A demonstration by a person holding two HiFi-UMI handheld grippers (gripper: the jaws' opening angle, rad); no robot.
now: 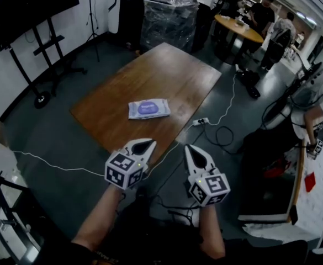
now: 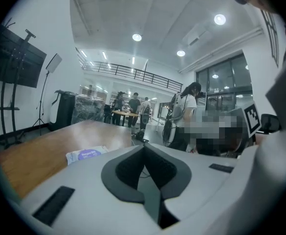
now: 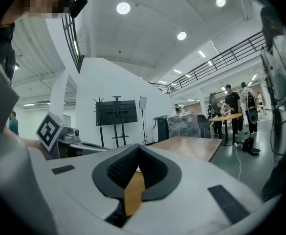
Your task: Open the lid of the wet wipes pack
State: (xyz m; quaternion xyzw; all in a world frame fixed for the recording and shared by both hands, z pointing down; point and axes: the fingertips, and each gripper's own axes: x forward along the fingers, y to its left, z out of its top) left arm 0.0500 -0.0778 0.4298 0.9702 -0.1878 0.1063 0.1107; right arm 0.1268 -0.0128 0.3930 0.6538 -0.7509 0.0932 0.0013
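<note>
The wet wipes pack (image 1: 148,109) is white with a purple label and lies flat near the front half of the brown wooden table (image 1: 172,70). In the head view both grippers hover short of the table's near corner, over the floor. My left gripper (image 1: 148,143) is shut and empty, pointing toward the pack. Beside it, my right gripper (image 1: 188,148) is also shut and empty. The left gripper view shows the pack (image 2: 86,154) ahead and to the left of the closed jaw tips (image 2: 143,147). In the right gripper view the tips (image 3: 138,148) meet in front of the table (image 3: 191,145).
A power strip (image 1: 200,121) and white cables lie on the floor beside the table. A TV on a stand (image 1: 31,4) is at the far left. A wrapped pallet (image 1: 170,15) and a round table with people (image 1: 239,27) are behind. A person (image 1: 316,101) stands at the right.
</note>
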